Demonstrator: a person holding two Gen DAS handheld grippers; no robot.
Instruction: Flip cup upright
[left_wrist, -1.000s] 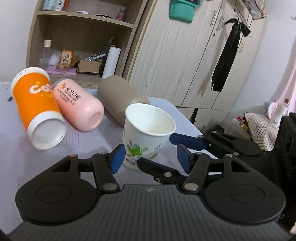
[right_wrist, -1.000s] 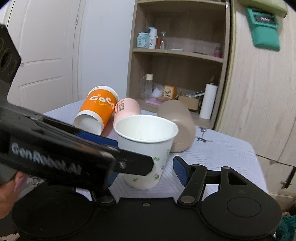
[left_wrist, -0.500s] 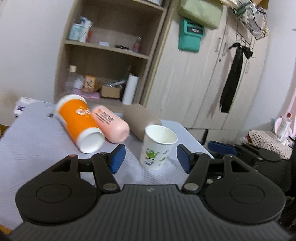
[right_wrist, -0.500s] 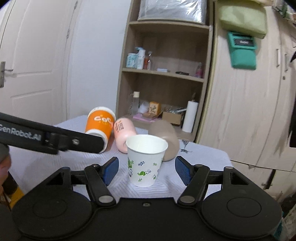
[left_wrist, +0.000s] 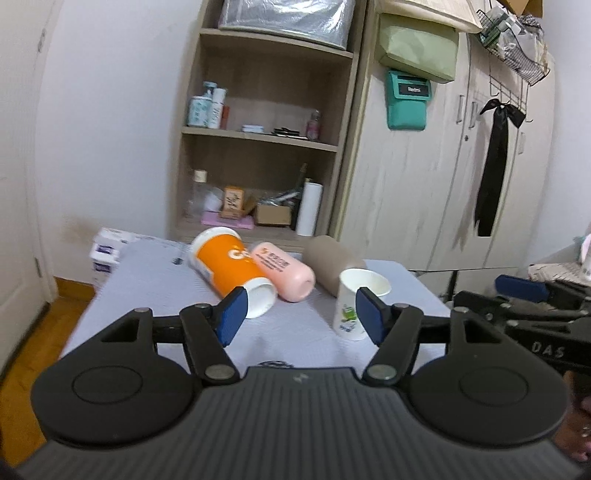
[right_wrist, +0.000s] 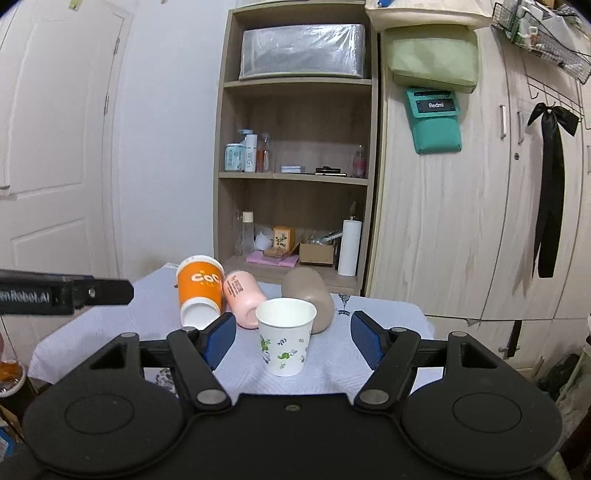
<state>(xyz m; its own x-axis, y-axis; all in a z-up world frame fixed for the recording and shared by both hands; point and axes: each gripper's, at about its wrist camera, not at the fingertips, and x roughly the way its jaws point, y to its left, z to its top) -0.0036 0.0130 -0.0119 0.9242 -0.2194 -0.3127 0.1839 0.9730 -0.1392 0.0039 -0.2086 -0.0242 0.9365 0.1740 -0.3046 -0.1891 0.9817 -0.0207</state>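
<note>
1. Left gripper (left_wrist: 299, 317): fingers (left_wrist: 231, 319) held wide apart, nothing gripped.
2. Right gripper (right_wrist: 293, 341): fingers (right_wrist: 219, 339) also apart, empty.
3. White cup (right_wrist: 285, 336) seen upright on table (right_wrist: 384, 314), clear of both grippers.
4. Behind it, orange cup (right_wrist: 201, 290), pink cup (right_wrist: 242, 297) & tan cup (right_wrist: 310, 297) are laid on sides.

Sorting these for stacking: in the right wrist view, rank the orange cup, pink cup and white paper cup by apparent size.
1. orange cup
2. white paper cup, close to it, but nearer the camera, so unsure
3. pink cup, partly hidden
</note>
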